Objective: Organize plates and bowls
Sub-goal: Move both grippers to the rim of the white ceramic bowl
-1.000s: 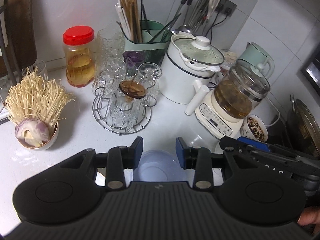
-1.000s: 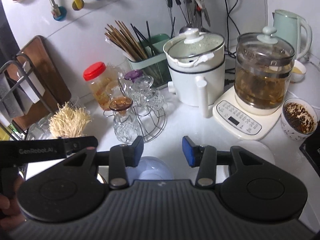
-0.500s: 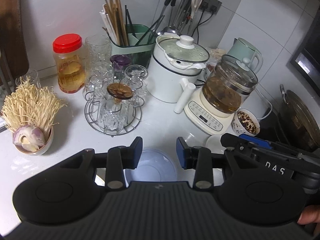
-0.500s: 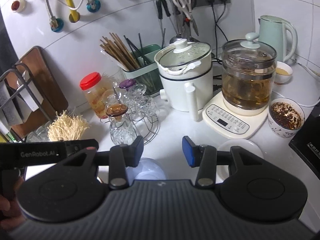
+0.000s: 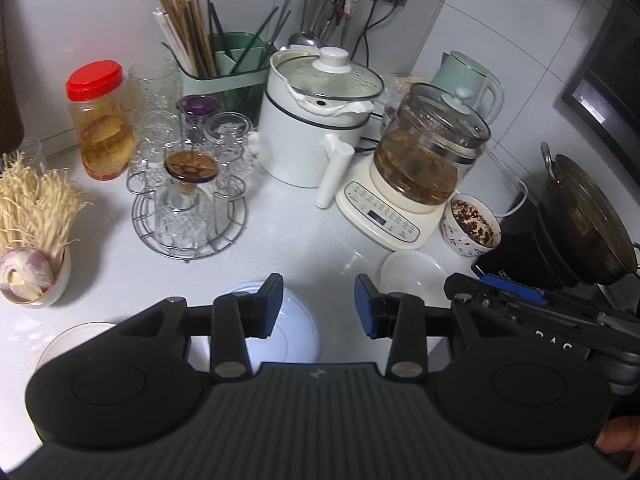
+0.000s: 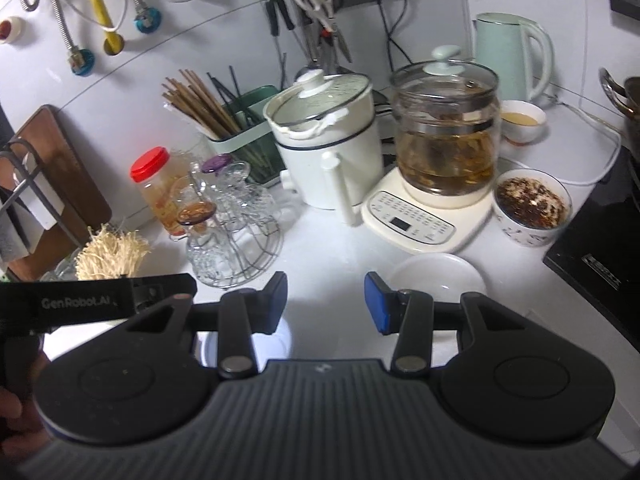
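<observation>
A pale blue bowl (image 5: 294, 338) sits upside down on the white counter, partly hidden behind my left gripper (image 5: 318, 306). That gripper's jaws are opening, with nothing between them. A small white plate (image 5: 412, 274) lies to the right of the bowl. The rim of another plate (image 5: 66, 336) shows at the lower left. In the right wrist view my right gripper (image 6: 326, 304) is open and empty above the counter, with the blue bowl (image 6: 280, 340) behind its left finger and the white plate (image 6: 438, 276) beyond its right finger.
Behind stand a wire rack of glasses (image 5: 188, 204), a red-lidded jar (image 5: 100, 120), a chopstick holder (image 5: 224, 64), a white pot (image 5: 316, 120), a glass kettle on its base (image 5: 416, 172) and a filled bowl (image 5: 474, 224). A mushroom bowl (image 5: 32, 240) is left, a dark wok (image 5: 584, 216) right.
Both grippers have drawn back from the wall, so more counter, the blue bowl and the white plate show in front of them. The left jaws stand slightly wider.
</observation>
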Demonstrator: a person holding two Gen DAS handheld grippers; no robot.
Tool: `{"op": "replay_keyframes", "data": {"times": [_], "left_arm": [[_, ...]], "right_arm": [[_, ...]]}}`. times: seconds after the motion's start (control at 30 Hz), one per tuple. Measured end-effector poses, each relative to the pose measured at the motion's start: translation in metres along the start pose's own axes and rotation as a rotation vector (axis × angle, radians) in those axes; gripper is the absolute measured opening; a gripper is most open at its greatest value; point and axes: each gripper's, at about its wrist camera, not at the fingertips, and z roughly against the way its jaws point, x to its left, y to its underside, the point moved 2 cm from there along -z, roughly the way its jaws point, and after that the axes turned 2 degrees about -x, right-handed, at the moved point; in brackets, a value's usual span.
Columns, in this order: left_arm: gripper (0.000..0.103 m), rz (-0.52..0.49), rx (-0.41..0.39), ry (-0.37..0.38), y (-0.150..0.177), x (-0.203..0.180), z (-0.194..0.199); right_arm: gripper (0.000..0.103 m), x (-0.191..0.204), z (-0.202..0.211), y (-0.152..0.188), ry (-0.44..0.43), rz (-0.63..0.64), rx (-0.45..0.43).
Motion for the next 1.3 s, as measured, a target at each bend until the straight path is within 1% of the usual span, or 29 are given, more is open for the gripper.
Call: {"op": "replay_keyframes", "data": {"times": [0.53,0.77,1.03,1.1,1.2,1.3], "left_arm": [[0.047,-0.055,0.083,0.074,0.004,-0.032,-0.038],[0.048,-0.082,0.134,0.109,0.001,-0.046,-0.063],[0.048,-0.092,0.190,0.121,-0.001,-0.060,-0.097],[0.048,-0.090,0.205,0.119,-0.002,-0.062,-0.106],[0.048,-0.090,0.224,0.116,-0.004,-0.066,-0.120],[0.048,-0.087,0.243,0.116,-0.006,-0.070,-0.135]], "right_arm": [[0.046,-0.043,-0.001,0.014,0.093,-0.095,0.033],[0.046,-0.068,-0.004,0.016,0.146,-0.162,0.046],[0.046,-0.095,-0.014,0.017,0.187,-0.231,0.068],[0.056,-0.102,-0.019,0.017,0.202,-0.249,0.079],[0.059,-0.113,-0.028,0.016,0.208,-0.274,0.099],[0.059,-0.123,-0.040,0.014,0.184,-0.295,0.115]]}}
